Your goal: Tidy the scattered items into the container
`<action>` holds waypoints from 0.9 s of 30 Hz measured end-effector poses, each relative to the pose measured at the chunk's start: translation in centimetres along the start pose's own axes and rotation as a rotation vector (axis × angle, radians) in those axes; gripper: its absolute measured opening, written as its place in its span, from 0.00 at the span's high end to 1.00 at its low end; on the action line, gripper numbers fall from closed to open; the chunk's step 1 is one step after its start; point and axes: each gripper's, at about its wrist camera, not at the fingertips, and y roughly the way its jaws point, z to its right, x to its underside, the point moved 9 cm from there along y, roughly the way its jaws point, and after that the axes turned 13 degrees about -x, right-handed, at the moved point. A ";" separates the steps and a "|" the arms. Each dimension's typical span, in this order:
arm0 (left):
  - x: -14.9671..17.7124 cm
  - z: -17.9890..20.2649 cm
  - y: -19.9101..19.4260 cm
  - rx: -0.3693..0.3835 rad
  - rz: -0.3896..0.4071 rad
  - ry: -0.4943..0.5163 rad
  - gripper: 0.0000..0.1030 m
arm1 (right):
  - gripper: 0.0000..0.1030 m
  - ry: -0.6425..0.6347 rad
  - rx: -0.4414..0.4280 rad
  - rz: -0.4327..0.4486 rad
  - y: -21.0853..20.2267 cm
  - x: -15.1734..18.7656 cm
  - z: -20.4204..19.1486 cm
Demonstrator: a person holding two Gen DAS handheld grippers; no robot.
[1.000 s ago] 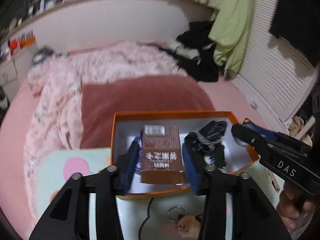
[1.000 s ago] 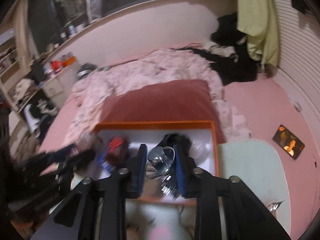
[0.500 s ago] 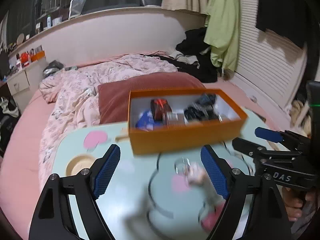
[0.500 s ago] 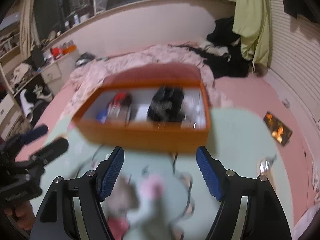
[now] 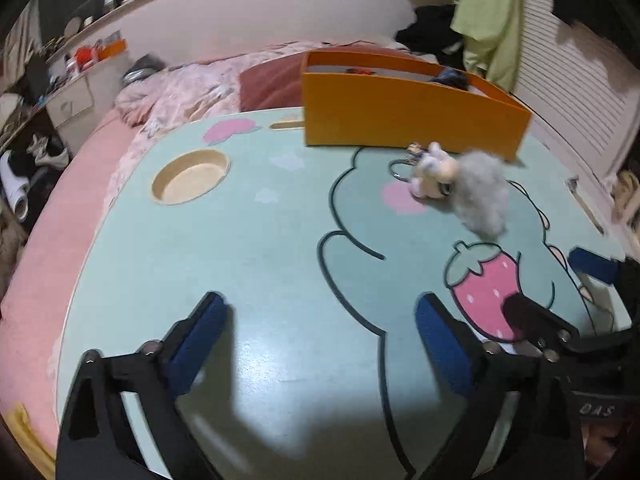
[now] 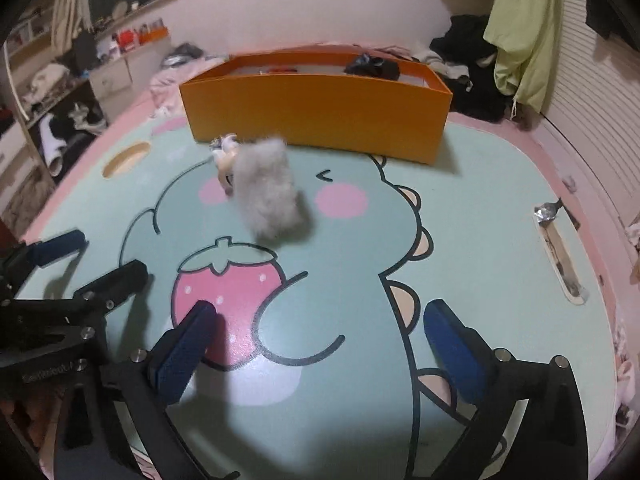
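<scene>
An orange box (image 5: 408, 124) stands at the far side of the mint-green table (image 5: 280, 240), with dark items inside; it also shows in the right wrist view (image 6: 320, 108). A fluffy grey plush keychain with a small doll and a metal ring (image 5: 460, 184) lies on the table in front of the box, and shows in the right wrist view (image 6: 264, 188). My left gripper (image 5: 320, 320) is open and empty, low over the near table. My right gripper (image 6: 320, 324) is open and empty, beside it over the strawberry print.
A round cup recess (image 5: 190, 176) sits in the table's left part. A slot with a crumpled foil scrap (image 6: 548, 212) lies at the right edge. A bed with pink bedding (image 5: 192, 84) lies behind; clothes hang at the back right.
Both grippers let go of their items in the box, opened, and pulled back toward the near table edge and lower. The plush keychain is now well ahead of them.
</scene>
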 end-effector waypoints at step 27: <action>0.1 0.0 0.2 -0.003 0.011 -0.005 0.00 | 0.00 -0.006 0.000 0.011 -0.1 0.0 -0.1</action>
